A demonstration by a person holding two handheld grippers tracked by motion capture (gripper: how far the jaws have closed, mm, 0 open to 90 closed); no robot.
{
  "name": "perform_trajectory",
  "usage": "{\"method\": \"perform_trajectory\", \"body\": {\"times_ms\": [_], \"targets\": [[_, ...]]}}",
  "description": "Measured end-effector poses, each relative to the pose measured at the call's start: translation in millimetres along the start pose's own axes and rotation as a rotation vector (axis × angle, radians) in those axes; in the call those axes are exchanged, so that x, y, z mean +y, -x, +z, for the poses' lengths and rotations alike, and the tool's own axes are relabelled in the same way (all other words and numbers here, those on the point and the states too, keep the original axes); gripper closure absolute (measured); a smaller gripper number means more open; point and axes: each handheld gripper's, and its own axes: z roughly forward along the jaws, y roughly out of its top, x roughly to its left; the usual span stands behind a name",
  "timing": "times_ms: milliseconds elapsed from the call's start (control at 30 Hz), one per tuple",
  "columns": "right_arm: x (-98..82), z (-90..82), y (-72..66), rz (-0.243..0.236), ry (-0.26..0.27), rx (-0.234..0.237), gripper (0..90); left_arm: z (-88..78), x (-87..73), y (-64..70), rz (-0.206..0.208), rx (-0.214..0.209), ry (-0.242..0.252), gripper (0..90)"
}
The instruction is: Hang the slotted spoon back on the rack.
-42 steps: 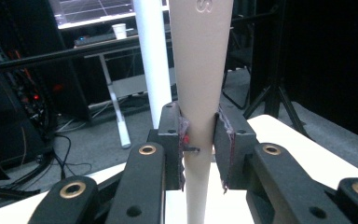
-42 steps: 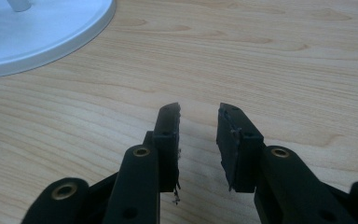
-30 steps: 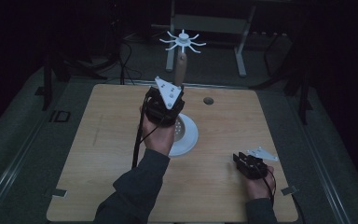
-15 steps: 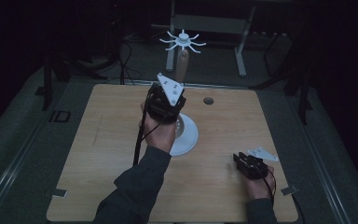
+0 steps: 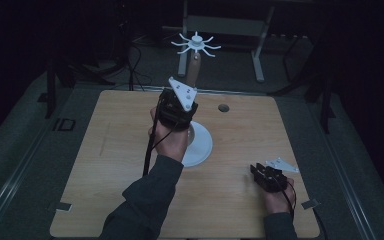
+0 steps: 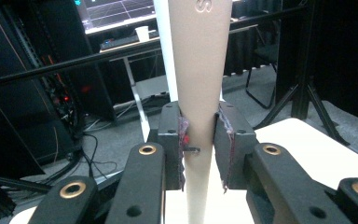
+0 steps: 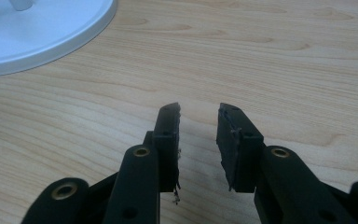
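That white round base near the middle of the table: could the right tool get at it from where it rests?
Probably yes. The right tool sits low on the table, jaws apart and holding nothing, and bare wood lies between it and the white base.

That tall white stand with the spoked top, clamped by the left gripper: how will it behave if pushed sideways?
Probably stiff: the post stays straight between the left gripper pads. Its broad round base on the table should resist tipping, though the spoked top sits high, so a push up there may rock it. The smooth base may slide.
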Motion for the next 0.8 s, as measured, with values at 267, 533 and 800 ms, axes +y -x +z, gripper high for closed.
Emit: {"method": "perform_trajectory", "body": {"times_ms": [267,533,800], "targets": [[-0.2,0.0,0.1,0.001,0.0,0.0,69.3,4.3,-3.5,-1.8,-0.009,-0.003,-0.024,74.0],[-0.5,0.2,0.4,0.002,-0.002,0.001,69.3,10.6,-2.9,-0.8,0.002,0.0,-0.042,74.0],[-0.4,-0.3,0.9,0.006,-0.001,-0.001,69.1,15.4,-1.9,-0.4,-0.009,0.001,-0.048,73.9]]}}
